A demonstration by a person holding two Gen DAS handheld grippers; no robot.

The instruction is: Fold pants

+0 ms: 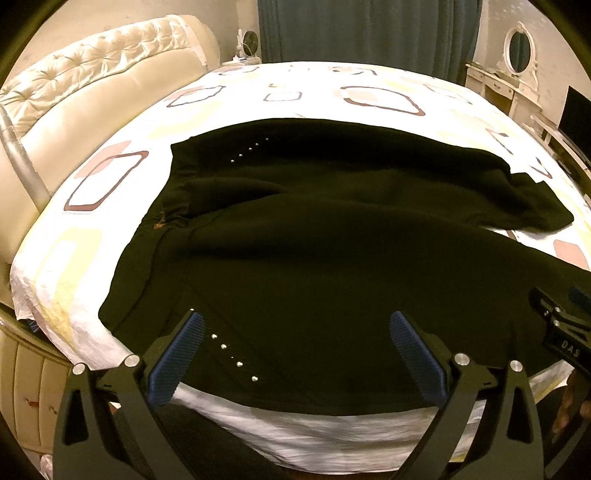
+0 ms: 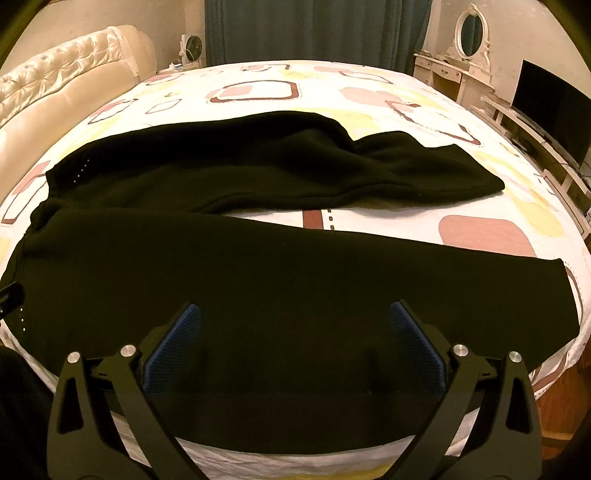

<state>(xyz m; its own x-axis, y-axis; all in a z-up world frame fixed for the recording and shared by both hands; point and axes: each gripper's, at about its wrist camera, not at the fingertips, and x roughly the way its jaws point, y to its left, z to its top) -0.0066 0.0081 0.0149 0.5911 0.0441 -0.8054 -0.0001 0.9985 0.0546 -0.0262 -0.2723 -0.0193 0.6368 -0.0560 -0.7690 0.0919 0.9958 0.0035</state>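
Note:
Black pants [image 1: 314, 229] lie spread on the bed, waist at the left, two legs running right. Small silver studs [image 1: 232, 354] mark the near hip, and a second row of studs [image 1: 249, 149] the far hip. My left gripper [image 1: 295, 321] is open, above the near edge of the pants by the waist. My right gripper [image 2: 295, 314] is open, above the near leg [image 2: 295, 266]. The far leg [image 2: 258, 162] is rumpled and ends at a cuff [image 2: 461, 173]. The right gripper also shows at the right edge of the left wrist view [image 1: 561, 325].
The bed sheet [image 2: 369, 99] is white with pink and yellow squares. A padded headboard [image 1: 92, 92] stands at the left. A curtain [image 2: 314, 29], a small fan [image 2: 192, 46], a vanity with an oval mirror [image 2: 469, 29] and a dark screen [image 2: 550, 107] stand beyond the bed.

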